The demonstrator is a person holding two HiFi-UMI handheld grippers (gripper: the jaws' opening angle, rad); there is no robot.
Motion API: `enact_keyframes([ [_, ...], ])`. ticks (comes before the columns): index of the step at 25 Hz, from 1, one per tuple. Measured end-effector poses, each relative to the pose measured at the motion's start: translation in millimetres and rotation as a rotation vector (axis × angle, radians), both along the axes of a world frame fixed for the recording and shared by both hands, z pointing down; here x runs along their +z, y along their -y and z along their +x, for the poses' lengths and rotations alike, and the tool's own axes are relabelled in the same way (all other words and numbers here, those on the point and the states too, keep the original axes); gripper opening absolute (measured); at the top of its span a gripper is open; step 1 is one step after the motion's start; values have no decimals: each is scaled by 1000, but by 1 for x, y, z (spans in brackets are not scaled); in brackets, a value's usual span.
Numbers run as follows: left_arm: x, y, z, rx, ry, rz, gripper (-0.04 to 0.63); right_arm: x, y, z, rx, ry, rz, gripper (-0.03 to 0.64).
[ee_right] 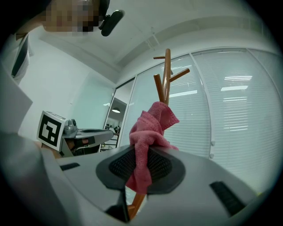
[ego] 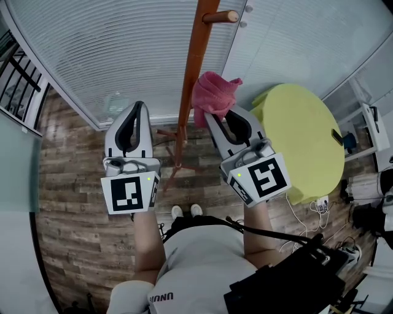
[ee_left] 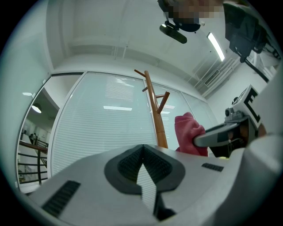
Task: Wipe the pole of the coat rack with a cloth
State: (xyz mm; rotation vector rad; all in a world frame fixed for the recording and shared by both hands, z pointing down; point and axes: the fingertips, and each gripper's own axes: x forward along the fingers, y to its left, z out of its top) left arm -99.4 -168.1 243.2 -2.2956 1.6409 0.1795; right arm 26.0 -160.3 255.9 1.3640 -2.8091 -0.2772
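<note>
So here's where we are: the right claw (ee_right: 139,170) is clamped on a pink cloth (ee_right: 148,132), and the cloth sits up just beside the pole (ego: 191,67) of the coat rack, right of it in the head view. We honestly can't tell if it's touching the wood yet or just hanging in front of it. The left claw (ee_left: 142,148) is closed with nothing in it, off to the left of the pole and clear of it.

Stuff we think could bite us:

- The claw only pinches a narrow fold, with most of the cloth bunched loose above the tips. If we drag it along the pole, friction could tug it right out.
- That loose bunch could fold away, and then it's the hard claw tips rubbing the wood, not the fabric.
- The rack looks freestanding on its spread feet (ego: 175,162). Nothing braces it, since the left claw isn't on it, so a sideways shove from the wipe could rock or tip it.
- There's a peg (ego: 221,16) sticking out higher up. The floppy end could snag on it if we sweep upward.
- The yellow desk (ego: 307,135) is near on the right, so a wide swing of that arm might clip it.
</note>
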Motion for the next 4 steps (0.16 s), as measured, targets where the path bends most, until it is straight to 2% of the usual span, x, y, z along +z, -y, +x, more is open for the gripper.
enact_keyframes([
  [4, 0, -1, -1, -4, -1, -2, 13, 0, -1, -1, -4, 2, -2, 74],
])
